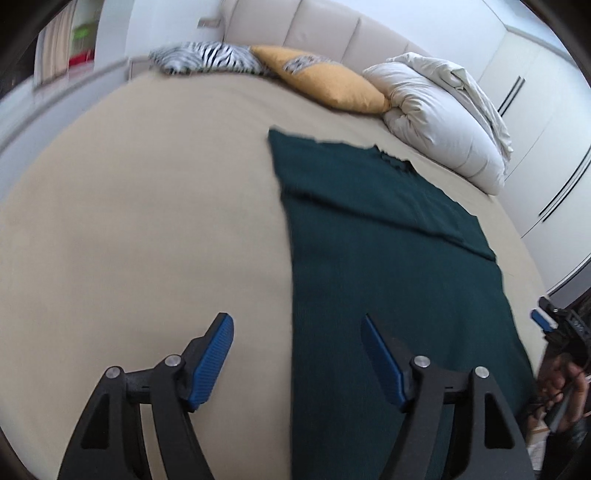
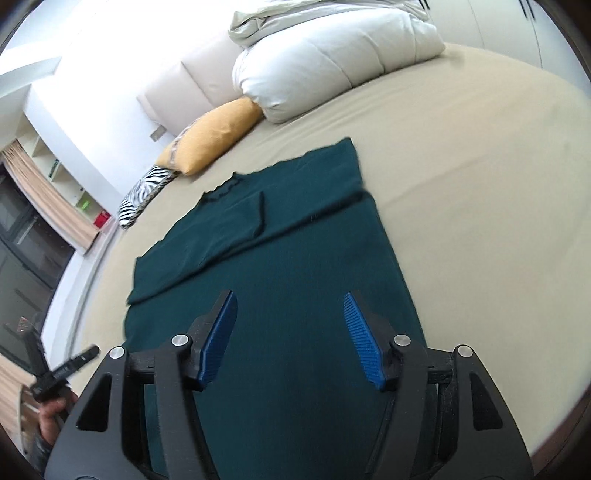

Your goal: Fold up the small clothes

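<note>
A dark green knitted garment [image 1: 388, 258] lies flat on the beige bed [image 1: 147, 221], its sleeves folded in across the upper part. It also shows in the right wrist view [image 2: 288, 251]. My left gripper [image 1: 297, 325] is open and empty, hovering over the garment's left edge near its bottom end. My right gripper [image 2: 290, 306] is open and empty above the garment's lower middle. The right gripper also shows at the right edge of the left wrist view [image 1: 546, 321], and the left gripper at the lower left of the right wrist view [image 2: 55, 369].
At the head of the bed lie a zebra-print pillow [image 1: 207, 57], a yellow cushion [image 1: 325, 79] and a bundled white duvet [image 1: 439, 114]. A padded headboard [image 1: 325, 29] stands behind them. White wardrobe doors [image 1: 546, 129] line the right side. Bare beige sheet [image 2: 480, 166] lies on both sides of the garment.
</note>
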`<state>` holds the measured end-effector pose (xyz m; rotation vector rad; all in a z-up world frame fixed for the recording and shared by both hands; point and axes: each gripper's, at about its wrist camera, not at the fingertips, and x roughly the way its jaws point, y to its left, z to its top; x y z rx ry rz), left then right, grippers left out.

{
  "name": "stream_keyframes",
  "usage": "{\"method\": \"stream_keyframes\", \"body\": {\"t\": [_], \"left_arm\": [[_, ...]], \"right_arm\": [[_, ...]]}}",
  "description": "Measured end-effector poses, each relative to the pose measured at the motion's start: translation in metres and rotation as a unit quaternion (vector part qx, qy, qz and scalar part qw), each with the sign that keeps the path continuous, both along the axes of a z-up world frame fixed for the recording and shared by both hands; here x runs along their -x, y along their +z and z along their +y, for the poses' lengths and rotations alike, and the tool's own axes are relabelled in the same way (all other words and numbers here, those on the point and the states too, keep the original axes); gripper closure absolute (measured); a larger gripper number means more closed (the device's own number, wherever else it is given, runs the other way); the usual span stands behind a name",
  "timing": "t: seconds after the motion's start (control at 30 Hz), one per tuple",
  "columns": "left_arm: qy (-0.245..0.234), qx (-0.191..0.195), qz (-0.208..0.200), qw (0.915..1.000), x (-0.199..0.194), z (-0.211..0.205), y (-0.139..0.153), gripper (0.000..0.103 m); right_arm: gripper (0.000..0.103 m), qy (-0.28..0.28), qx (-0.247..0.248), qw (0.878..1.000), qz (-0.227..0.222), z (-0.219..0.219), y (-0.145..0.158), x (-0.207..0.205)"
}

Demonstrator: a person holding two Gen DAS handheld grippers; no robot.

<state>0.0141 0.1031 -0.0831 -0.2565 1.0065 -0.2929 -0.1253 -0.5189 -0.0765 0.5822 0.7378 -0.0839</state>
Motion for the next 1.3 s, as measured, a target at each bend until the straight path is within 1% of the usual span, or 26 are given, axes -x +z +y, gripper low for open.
{"method": "stream_keyframes", "body": {"t": [0.07, 0.1, 0.17, 0.27, 0.43, 0.5, 0.57, 0.6, 0.7, 0.77, 0.8, 0.83, 0.87, 1.0, 1.1, 1.17, 1.3], "left_arm": [[-0.002, 0.026, 0.030, 0.9992, 0.023, 0.009, -0.010, 0.031], [-0.001, 0.030, 0.035, 0.9989, 0.031, 0.010, -0.012, 0.031], [0.003, 0.042, 0.049, 0.9979, 0.049, 0.015, -0.018, 0.031], [-0.007, 0.058, 0.061, 0.9964, 0.068, 0.016, -0.021, 0.032], [-0.034, 0.077, 0.087, 0.9926, 0.087, 0.012, -0.028, 0.033], [-0.040, 0.084, 0.097, 0.9909, 0.092, 0.013, -0.032, 0.036], [-0.038, 0.103, 0.112, 0.9876, 0.095, 0.015, -0.038, 0.040], [-0.037, 0.106, 0.115, 0.9869, 0.094, 0.016, -0.039, 0.042], [-0.034, 0.117, 0.127, 0.9844, 0.092, 0.018, -0.041, 0.054], [-0.034, 0.125, 0.138, 0.9819, 0.094, 0.018, -0.043, 0.078], [-0.034, 0.126, 0.142, 0.9813, 0.094, 0.019, -0.045, 0.083], [-0.033, 0.124, 0.143, 0.9814, 0.095, 0.018, -0.046, 0.091], [-0.034, 0.123, 0.144, 0.9813, 0.095, 0.018, -0.047, 0.094], [-0.041, 0.117, 0.139, 0.9825, 0.095, 0.015, -0.043, 0.095], [-0.043, 0.117, 0.138, 0.9826, 0.095, 0.014, -0.042, 0.096], [-0.043, 0.117, 0.137, 0.9827, 0.095, 0.015, -0.043, 0.096], [-0.044, 0.115, 0.136, 0.9831, 0.096, 0.014, -0.043, 0.096]], "right_arm": [[0.043, 0.009, -0.017, 1.000, 0.005, -0.001, -0.003, 0.015], [0.043, 0.012, -0.021, 1.000, 0.008, -0.003, -0.005, 0.028], [0.043, 0.016, -0.031, 0.999, 0.018, -0.004, -0.008, 0.041], [0.043, 0.017, -0.045, 0.999, 0.015, -0.009, -0.010, 0.067], [0.043, 0.014, -0.061, 0.998, 0.022, -0.015, -0.017, 0.087], [0.044, 0.021, -0.069, 0.997, 0.028, -0.015, -0.020, 0.094], [0.044, 0.027, -0.071, 0.997, 0.032, -0.014, -0.023, 0.102], [0.044, 0.028, -0.071, 0.997, 0.033, -0.014, -0.023, 0.105], [0.044, 0.023, -0.079, 0.996, 0.039, -0.018, -0.027, 0.115], [0.044, 0.017, -0.085, 0.995, 0.043, -0.023, -0.029, 0.123], [0.044, 0.015, -0.087, 0.995, 0.045, -0.026, -0.029, 0.126], [0.044, 0.014, -0.086, 0.995, 0.050, -0.028, -0.028, 0.131], [0.044, 0.014, -0.085, 0.995, 0.055, -0.030, -0.028, 0.134], [0.044, 0.017, -0.079, 0.993, 0.089, -0.038, -0.030, 0.148], [0.045, 0.020, -0.083, 0.990, 0.111, -0.042, -0.036, 0.158], [0.045, 0.012, -0.086, 0.988, 0.128, -0.047, -0.043, 0.164], [0.045, 0.008, -0.103, 0.984, 0.144, -0.051, -0.054, 0.170]]}}
